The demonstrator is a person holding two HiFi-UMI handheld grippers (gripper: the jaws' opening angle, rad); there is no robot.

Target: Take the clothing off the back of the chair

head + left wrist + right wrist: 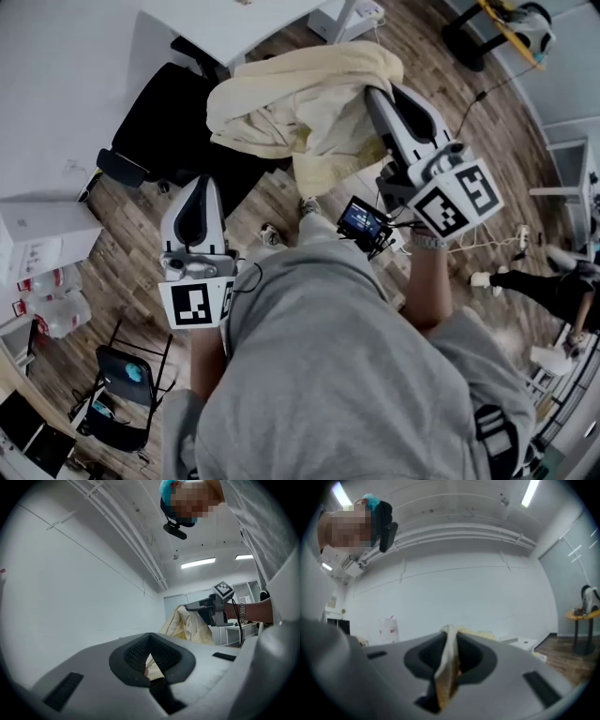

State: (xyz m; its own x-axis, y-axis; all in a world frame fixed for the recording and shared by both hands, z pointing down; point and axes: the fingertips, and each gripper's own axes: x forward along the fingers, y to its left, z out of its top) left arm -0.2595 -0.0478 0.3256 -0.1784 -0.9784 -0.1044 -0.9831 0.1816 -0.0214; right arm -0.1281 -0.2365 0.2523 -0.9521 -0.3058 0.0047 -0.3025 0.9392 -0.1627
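Two jaw pairs: those of the right gripper [449, 637] clench a fold of the cream-yellow fabric garment [291, 103], which hangs bunched from them above the black office chair [159, 117] by the white desk [225, 23] edge; those of the left gripper [150, 637] meet at the tips, nothing gripped

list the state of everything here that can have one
cream garment: bunched up, hanging from the right gripper above the black chair
right gripper: jaws shut on the cream garment
left gripper: jaws together at the tips
black chair: upright, seat bare
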